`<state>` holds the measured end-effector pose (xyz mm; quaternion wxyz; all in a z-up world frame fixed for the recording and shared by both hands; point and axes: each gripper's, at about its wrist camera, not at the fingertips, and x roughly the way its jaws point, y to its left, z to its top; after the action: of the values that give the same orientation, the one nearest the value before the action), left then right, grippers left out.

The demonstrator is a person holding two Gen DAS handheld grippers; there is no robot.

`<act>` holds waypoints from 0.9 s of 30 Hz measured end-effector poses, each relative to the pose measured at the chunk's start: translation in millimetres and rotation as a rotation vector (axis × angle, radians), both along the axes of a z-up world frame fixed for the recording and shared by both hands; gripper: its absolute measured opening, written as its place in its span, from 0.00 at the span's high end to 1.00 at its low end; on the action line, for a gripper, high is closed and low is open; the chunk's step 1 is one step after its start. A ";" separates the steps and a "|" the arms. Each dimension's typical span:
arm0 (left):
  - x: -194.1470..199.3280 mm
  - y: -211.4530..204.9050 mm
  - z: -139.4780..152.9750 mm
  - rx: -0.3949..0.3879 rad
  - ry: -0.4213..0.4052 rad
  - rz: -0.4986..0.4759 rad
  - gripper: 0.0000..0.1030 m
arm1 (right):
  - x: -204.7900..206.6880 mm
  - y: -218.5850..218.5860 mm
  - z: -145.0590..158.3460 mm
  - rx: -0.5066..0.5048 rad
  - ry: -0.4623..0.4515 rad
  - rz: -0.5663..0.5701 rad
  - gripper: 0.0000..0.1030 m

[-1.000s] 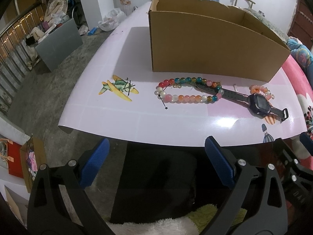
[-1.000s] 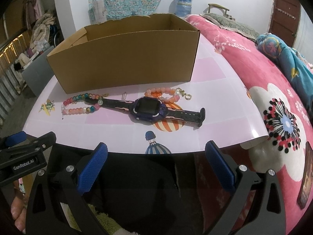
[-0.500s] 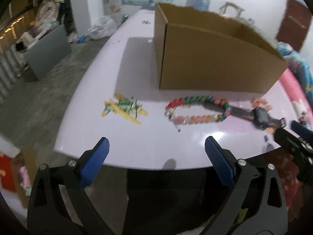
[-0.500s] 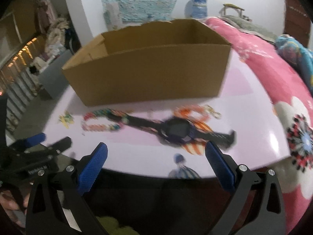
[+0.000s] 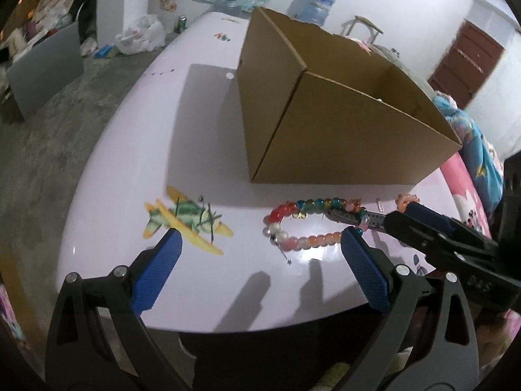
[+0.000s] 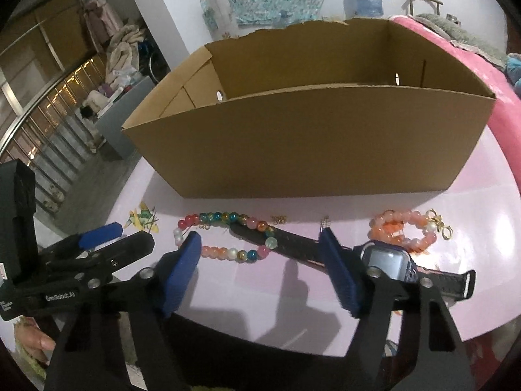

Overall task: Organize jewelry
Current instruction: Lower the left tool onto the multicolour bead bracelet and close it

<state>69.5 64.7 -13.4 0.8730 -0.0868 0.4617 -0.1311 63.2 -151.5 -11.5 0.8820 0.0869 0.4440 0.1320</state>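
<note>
A multi-coloured bead bracelet (image 5: 306, 224) (image 6: 228, 231) lies on the pale pink table (image 5: 136, 163) in front of an open cardboard box (image 5: 342, 137) (image 6: 309, 143). A dark watch (image 6: 387, 260) lies across the bracelet's right end, with an orange bead bracelet (image 6: 400, 231) behind it. My left gripper (image 5: 260, 254) hovers open over the table's near edge, left of the bracelet. My right gripper (image 6: 260, 254) hangs above the bracelet's near strand and the watch strap. Its jaws are closing, and the pads press on nothing.
A yellow and green hair clip (image 5: 185, 224) (image 6: 143, 221) lies at the left. A small gold charm (image 6: 278, 218) and a pin (image 6: 325, 220) rest near the box. My right gripper (image 5: 403, 218) and left gripper (image 6: 127, 236) stand close together. Pink bedding (image 6: 501, 97) borders the right.
Both grippers have moved forward from beyond the table's edge to over the jewelry. The right gripper's jaws have narrowed. The box looms closer in both views.
</note>
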 end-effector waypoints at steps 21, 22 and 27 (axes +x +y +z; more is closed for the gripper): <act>31.2 -35.9 -18.0 0.168 0.084 -0.128 0.71 | 22.7 21.4 -23.5 -0.127 0.039 0.116 0.80; 31.0 -37.5 -18.0 0.175 0.086 -0.131 0.71 | 21.6 21.0 -23.9 -0.135 0.032 0.115 0.81; 30.2 -44.1 -16.7 0.172 0.089 -0.140 0.86 | 21.4 18.1 -24.5 -0.126 0.025 0.125 0.90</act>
<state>99.7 20.7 -30.2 0.8444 0.0150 0.5146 -0.1479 84.6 -133.4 -36.1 0.8701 0.0051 0.4671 0.1573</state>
